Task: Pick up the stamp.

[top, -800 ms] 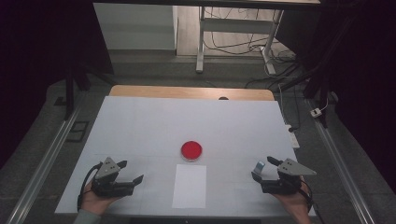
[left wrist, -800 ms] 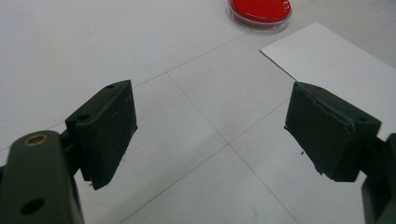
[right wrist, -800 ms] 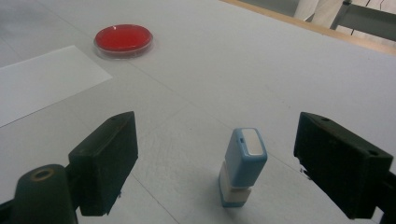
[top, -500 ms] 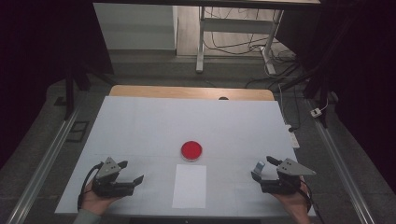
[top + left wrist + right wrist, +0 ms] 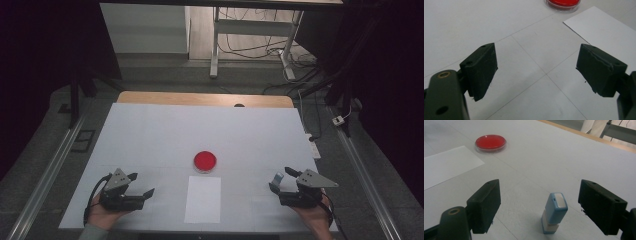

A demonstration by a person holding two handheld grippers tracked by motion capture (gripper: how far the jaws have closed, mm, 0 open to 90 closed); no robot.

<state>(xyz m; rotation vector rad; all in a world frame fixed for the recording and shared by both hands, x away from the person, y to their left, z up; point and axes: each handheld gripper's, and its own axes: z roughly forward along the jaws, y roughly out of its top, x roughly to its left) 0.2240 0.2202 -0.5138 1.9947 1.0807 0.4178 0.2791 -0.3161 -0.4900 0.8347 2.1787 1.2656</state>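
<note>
Right gripper [image 5: 539,205] fingers wide apart around upright stamp [image 5: 554,213], not touching; left gripper [image 5: 536,72] wide, empty, over tabletop [image 5: 150,135].

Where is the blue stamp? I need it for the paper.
The stamp stands upright on the table's right side, between the open right tongs, right of the paper.

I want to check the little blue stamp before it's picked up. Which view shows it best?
The right gripper view: the stamp stands upright, close, between the open jaws. The high view shows it as a small blue speck beside the right tool.
</note>
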